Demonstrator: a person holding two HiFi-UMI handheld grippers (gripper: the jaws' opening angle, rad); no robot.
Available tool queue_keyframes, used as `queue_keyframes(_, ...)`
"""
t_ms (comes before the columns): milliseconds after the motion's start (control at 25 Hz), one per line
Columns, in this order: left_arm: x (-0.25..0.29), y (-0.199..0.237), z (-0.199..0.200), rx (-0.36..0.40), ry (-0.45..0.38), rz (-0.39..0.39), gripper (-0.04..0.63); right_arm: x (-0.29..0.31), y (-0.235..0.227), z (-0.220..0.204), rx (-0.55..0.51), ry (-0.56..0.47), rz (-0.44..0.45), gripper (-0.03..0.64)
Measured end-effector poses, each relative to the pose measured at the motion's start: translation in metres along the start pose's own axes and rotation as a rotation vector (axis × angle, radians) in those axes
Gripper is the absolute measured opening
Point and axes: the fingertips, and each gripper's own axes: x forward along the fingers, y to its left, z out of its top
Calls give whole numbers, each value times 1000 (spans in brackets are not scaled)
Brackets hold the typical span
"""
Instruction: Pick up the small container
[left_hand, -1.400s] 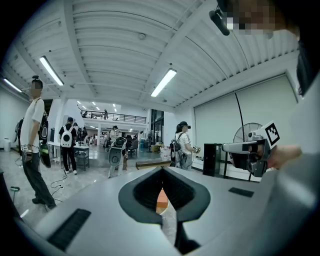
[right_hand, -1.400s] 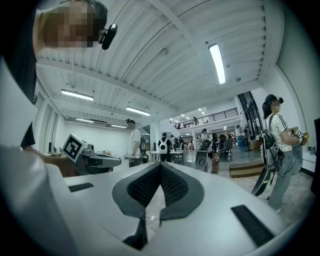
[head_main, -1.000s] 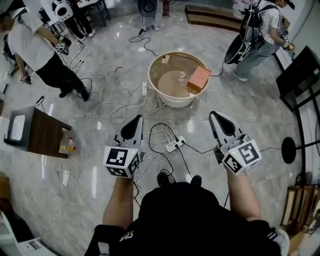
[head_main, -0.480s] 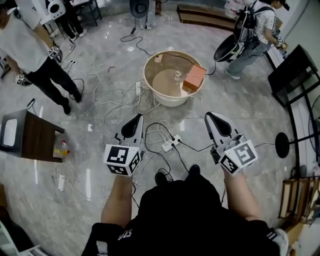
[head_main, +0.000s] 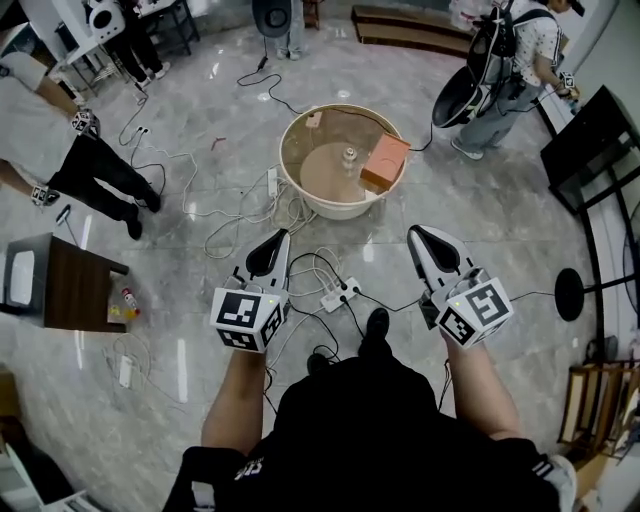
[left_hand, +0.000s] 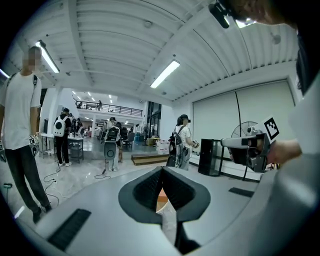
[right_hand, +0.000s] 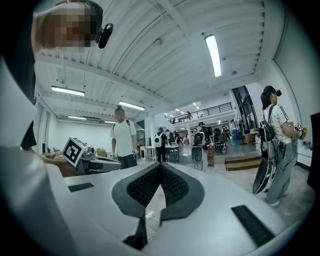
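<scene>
A small pale container (head_main: 349, 156) stands upright in the middle of a round beige tub (head_main: 300, 180) on the floor ahead, beside an orange box (head_main: 385, 162). My left gripper (head_main: 275, 240) and right gripper (head_main: 418, 235) are held side by side well short of the tub, both pointing towards it. Each is shut with nothing between the jaws. In the left gripper view the gripper (left_hand: 161, 173) has its dark pads (left_hand: 147, 187) meeting, and a sliver of orange shows below them. The right gripper (right_hand: 160, 168) in its own view is likewise shut.
White and black cables and a power strip (head_main: 335, 292) lie on the marble floor between me and the tub. A dark wooden side table (head_main: 75, 285) stands at the left. People stand at the far left (head_main: 60, 140) and upper right (head_main: 510, 60). A black stand base (head_main: 570, 300) is on the right.
One of my feet has stepped forward towards the power strip. The person at the left has shifted further left. Both grippers keep their pose and stay shut.
</scene>
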Motion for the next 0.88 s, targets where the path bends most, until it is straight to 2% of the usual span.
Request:
queue_keyframes(360, 114, -39, 30, -7, 23, 21, 11, 4, -125, 17, 26, -26, 48, 14)
queue_keyframes(520, 154, -59, 48, 15, 25, 39, 11, -6, -178, 26, 41, -43, 62, 14)
queue_keyframes(880, 207, -92, 68, 58, 37, 40, 11, -29, -242, 36, 72, -84, 57, 14)
